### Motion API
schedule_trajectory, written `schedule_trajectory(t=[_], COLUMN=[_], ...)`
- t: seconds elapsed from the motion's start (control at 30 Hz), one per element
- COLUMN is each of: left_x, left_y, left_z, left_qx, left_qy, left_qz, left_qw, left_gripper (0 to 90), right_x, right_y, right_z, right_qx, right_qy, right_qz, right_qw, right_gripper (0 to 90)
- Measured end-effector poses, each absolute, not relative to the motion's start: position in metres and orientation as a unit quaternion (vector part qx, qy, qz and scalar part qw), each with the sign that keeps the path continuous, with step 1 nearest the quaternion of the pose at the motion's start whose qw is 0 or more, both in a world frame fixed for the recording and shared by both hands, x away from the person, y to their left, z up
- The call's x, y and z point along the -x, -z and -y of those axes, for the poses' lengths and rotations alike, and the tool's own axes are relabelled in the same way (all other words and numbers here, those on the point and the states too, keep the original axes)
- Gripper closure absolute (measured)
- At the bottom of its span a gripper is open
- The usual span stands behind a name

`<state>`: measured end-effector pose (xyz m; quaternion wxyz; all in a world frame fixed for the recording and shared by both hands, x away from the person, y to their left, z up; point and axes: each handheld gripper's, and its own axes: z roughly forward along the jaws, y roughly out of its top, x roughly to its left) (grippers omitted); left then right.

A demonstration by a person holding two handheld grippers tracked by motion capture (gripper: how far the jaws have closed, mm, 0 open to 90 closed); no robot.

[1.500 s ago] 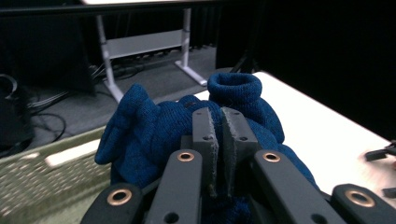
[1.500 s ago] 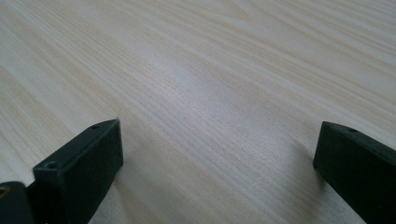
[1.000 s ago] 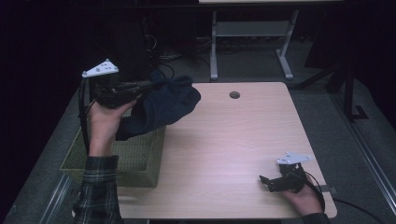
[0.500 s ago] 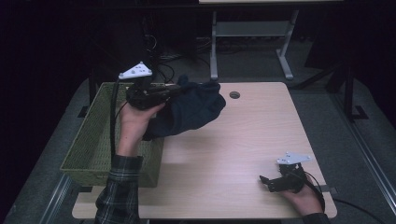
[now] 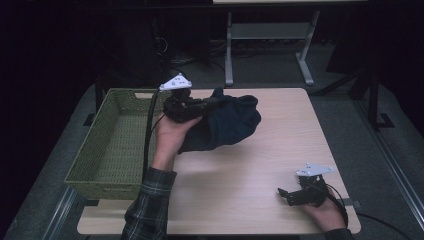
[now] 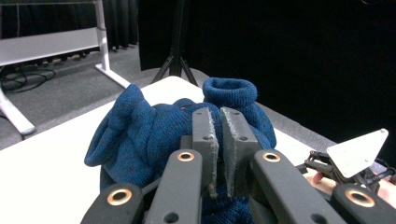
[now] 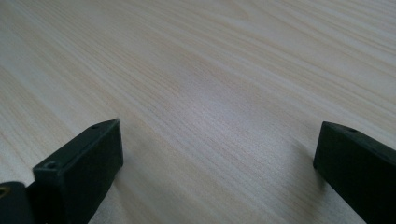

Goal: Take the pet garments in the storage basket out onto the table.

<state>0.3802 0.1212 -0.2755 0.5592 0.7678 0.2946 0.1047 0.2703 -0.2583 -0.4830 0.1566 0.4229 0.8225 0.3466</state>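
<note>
Your left tongs are clenched on the blue sweater; in the left gripper view the two pads stand nearly together with a pinch of knit between them. The sweater hangs bunched from that grip, over the far middle of the desk, its lower folds at or just above the wood; I cannot tell which. It lies to the right of the basket, near the basket's right wall.

Your right tongs rest near the desk's front right corner, released: jaws wide apart with bare wood between them in the right gripper view.

Key relation: the bundle hangs beyond the left tongs' tips, trailing right and toward you. Left hand holds it; right hand is well apart from it. My read: if you set it down to spread, lower it toward the open middle, where the right tongs can come in from the near right.
</note>
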Motion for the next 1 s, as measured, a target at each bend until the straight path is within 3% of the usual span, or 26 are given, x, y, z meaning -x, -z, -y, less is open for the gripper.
schedule_trajectory(t=[1.0], left_x=[-0.377], left_y=[0.372], left_z=[-0.045], left_qx=[-0.812], left_qy=[-0.038], left_qz=[-0.297], left_qw=[0.501], left_gripper=[83.3], right_x=[-0.27], right_y=[0.483], right_z=[0.258], right_qx=[-0.423], right_qy=[-0.346], right_qz=[-0.823], right_qw=[0.156], right_gripper=[1.2])
